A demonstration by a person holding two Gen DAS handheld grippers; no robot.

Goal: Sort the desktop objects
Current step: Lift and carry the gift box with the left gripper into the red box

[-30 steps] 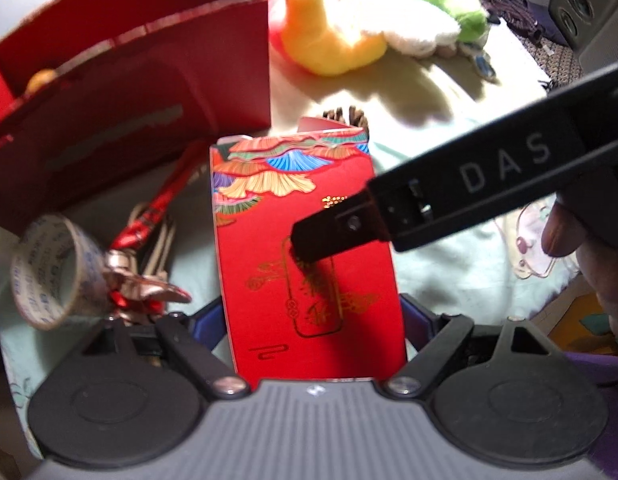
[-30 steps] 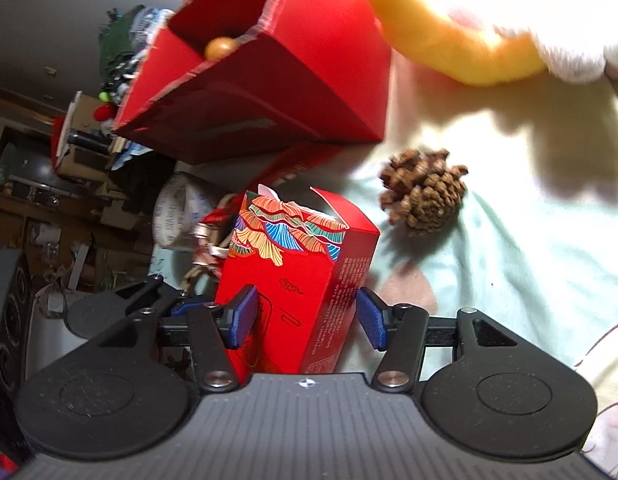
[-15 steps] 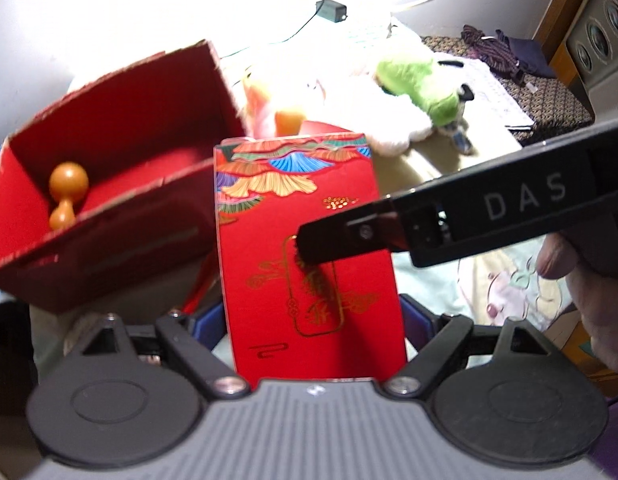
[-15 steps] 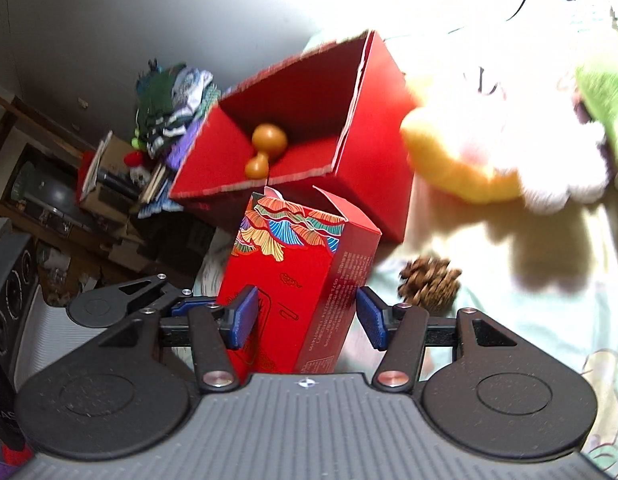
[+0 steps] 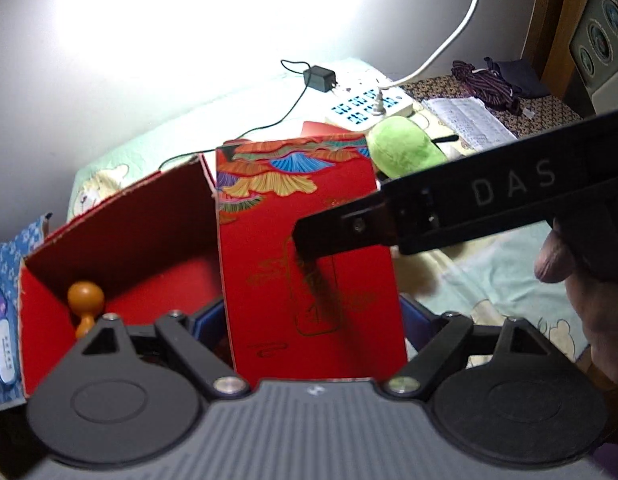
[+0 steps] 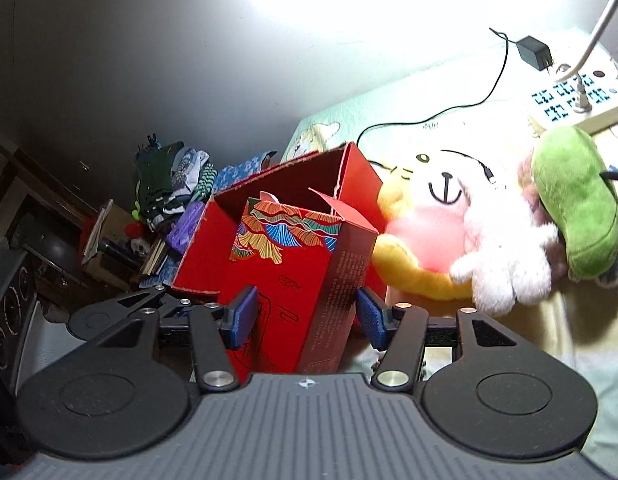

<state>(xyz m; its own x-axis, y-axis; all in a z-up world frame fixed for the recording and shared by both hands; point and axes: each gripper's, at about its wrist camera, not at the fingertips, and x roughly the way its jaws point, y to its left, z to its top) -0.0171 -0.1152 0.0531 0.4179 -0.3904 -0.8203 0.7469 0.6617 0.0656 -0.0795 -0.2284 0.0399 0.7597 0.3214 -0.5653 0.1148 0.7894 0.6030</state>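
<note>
One tall red carton (image 5: 309, 264) with a fan pattern along its top stands upright in the air, just beside one open red box (image 5: 121, 240). The left claw (image 5: 309, 328) is clamped on the carton's lower sides. The right claw (image 6: 305, 316) straddles the same carton near one corner, its blue pads (image 6: 241, 316) close to the carton; whether they press it I cannot tell. Inside the open box lies one orange gourd-shaped piece (image 5: 85, 300). Beyond, on the pale green counter (image 6: 449, 116), rest one white-and-yellow plush (image 6: 469, 232), one green plush (image 6: 573, 200) and one power strip (image 6: 577, 100).
</note>
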